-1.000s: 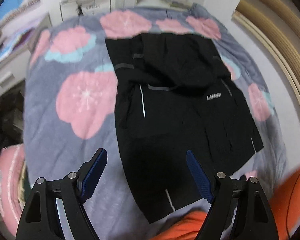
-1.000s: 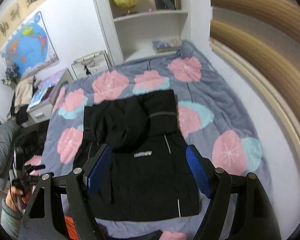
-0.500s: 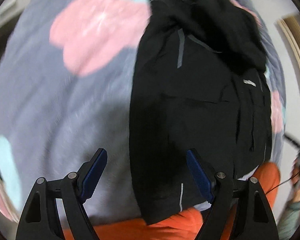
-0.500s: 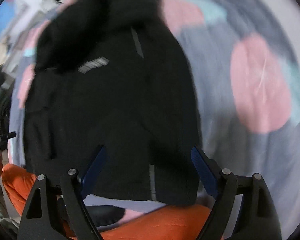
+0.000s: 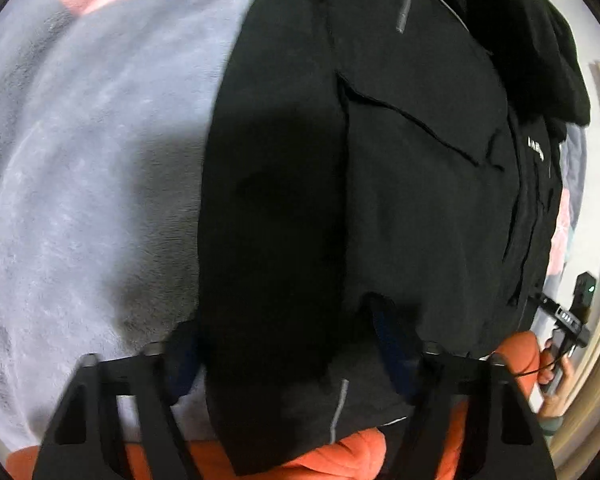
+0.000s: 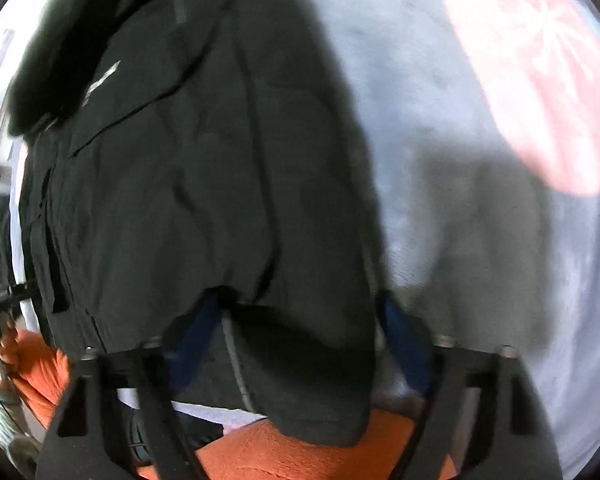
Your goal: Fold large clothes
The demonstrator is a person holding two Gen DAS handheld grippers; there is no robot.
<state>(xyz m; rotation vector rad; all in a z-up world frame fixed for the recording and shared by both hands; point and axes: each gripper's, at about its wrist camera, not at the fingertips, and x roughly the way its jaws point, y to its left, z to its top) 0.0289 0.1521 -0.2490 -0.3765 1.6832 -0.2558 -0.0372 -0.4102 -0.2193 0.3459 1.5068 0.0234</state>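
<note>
Since one second ago you have brought both tongs down from high above the bed to the near hem of the black jacket (image 5: pixel 380 184), so the whole room is gone from both views and the cloth now fills them. The jacket lies flat on the grey blanket with pink flowers (image 5: pixel 80 160), with its hem at the bed edge close to your orange trousers (image 6: pixel 260 452). The left tongs (image 5: pixel 288 360) stand apart, with the left corner of the hem lying between the two blue pads. The right tongs (image 6: pixel 300 344) are also apart, and the right corner of the hem bulges between them; one pad seems already under the cloth, but the picture is blurred and I cannot say it surely. For the task this means, in my judgement, that you are at the grasp: nothing is pinched yet. Close both sides on the hem corners before you lift, otherwise one side can slip and the fold will be crooked.
</note>
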